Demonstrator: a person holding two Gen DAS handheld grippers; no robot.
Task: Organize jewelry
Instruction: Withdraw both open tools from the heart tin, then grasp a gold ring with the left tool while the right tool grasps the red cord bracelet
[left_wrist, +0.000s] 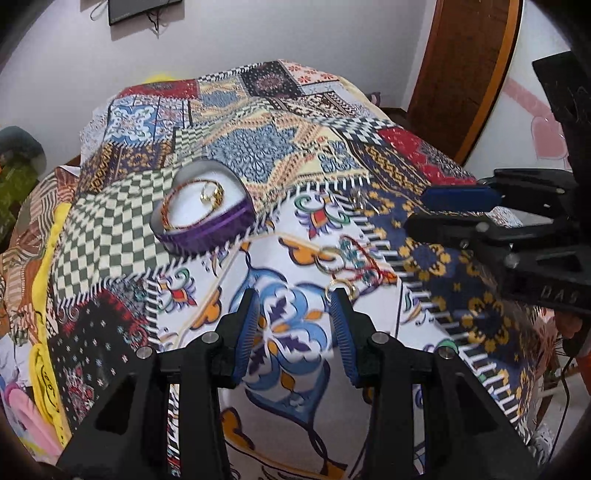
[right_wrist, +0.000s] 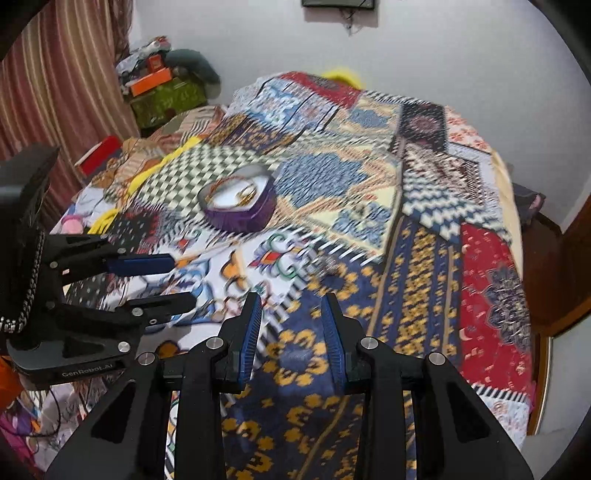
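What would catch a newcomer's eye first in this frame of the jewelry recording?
The busy multicoloured patchwork bedspread fills both views. On its green-checked patch sits a round purple jewelry box with a white lining, holding a red-and-gold bangle and gold rings. Nearer, loose gold rings and a red thread bracelet lie on the cloth just ahead of the open left gripper, with the right gripper open alongside.

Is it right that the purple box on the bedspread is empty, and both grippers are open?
Not quite. The purple box is not empty: the left wrist view shows a beaded bracelet and gold rings inside. It does sit on the bedspread, and the left gripper and right gripper are open.
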